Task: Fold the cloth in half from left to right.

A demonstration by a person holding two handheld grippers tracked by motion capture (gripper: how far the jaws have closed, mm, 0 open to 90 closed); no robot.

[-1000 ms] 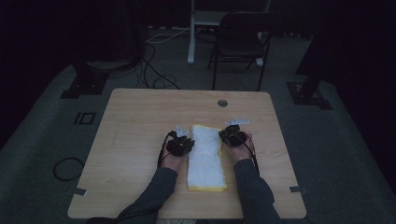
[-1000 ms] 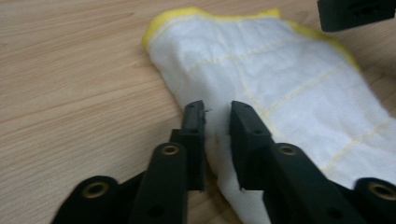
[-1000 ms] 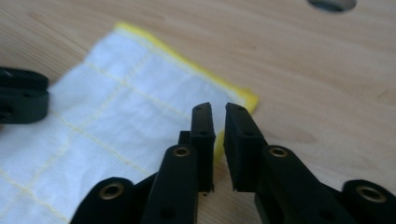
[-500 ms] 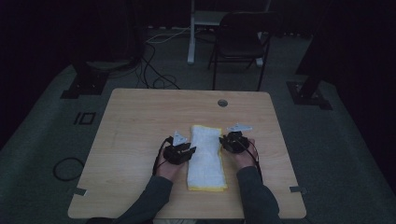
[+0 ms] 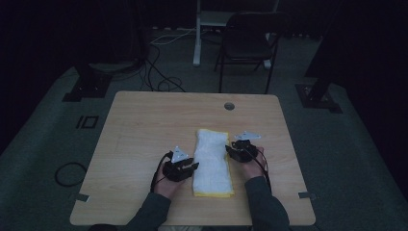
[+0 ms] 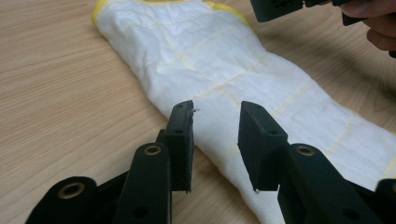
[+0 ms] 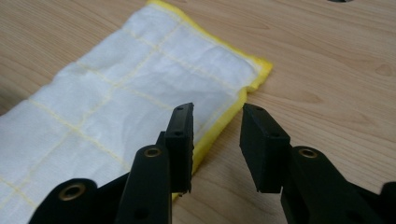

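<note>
A folded white cloth with yellow edging (image 5: 211,161) lies flat in the middle of the wooden table (image 5: 144,125), its long side running away from me. My left gripper (image 5: 192,167) sits at the cloth's left edge, jaws apart. In the left gripper view these jaws (image 6: 217,116) hover over the cloth (image 6: 201,56) without pinching it; they have just been opening. My right gripper (image 5: 230,150) sits at the cloth's right edge. Its jaws (image 7: 217,116) have just been opening too, and only the cloth's yellow hem (image 7: 116,93) lies below the gap.
A round cable hole (image 5: 229,106) sits near the table's far edge. Beyond the table stand a dark folding chair (image 5: 250,43) and stand bases on the floor, with cables (image 5: 159,77) at the back left. Bare wood lies to either side of the cloth.
Both grippers have spread their jaws and come off the cloth. The left hand has drawn back toward the near edge; the right hand has shifted slightly. The cloth lies unchanged.
</note>
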